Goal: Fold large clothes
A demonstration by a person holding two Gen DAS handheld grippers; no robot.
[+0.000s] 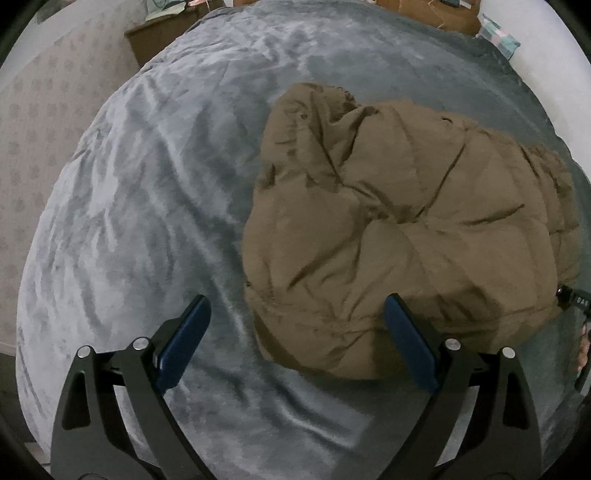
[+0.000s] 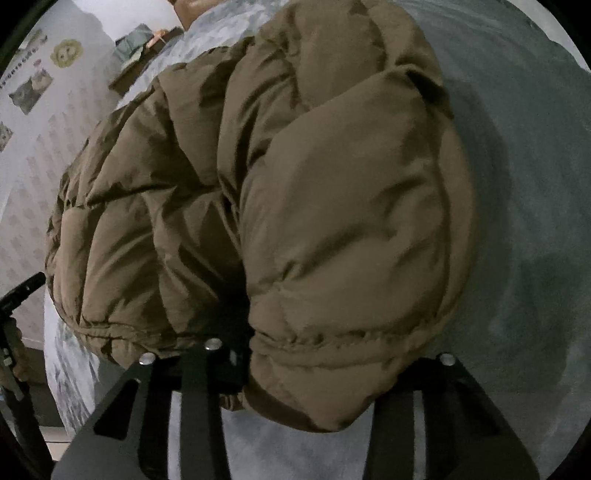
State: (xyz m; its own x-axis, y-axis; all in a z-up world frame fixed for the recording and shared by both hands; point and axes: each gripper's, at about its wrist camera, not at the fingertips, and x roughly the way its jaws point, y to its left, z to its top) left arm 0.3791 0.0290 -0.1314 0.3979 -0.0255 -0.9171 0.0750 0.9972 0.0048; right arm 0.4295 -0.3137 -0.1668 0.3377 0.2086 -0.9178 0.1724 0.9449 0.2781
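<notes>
A puffy brown quilted jacket [image 1: 399, 229] lies bunched on a grey plush blanket [image 1: 147, 206] that covers the bed. My left gripper [image 1: 297, 314] is open and empty above the blanket, its blue-padded fingers [image 1: 184, 339] spread wide; the right finger overlaps the jacket's near hem. In the right wrist view the jacket [image 2: 295, 192] fills most of the frame. My right gripper [image 2: 295, 354] is buried under the jacket's hem, and its fingertips are hidden by the fabric. The jacket bulges over its frame.
A patterned wall [image 1: 40, 122] runs along the left. A wooden headboard or shelf [image 1: 159, 33] stands at the far end of the bed, with a pillow [image 1: 498, 37] at the far right. Pictures hang on the wall [image 2: 33, 85]. The other gripper's edge [image 2: 14, 295] shows at left.
</notes>
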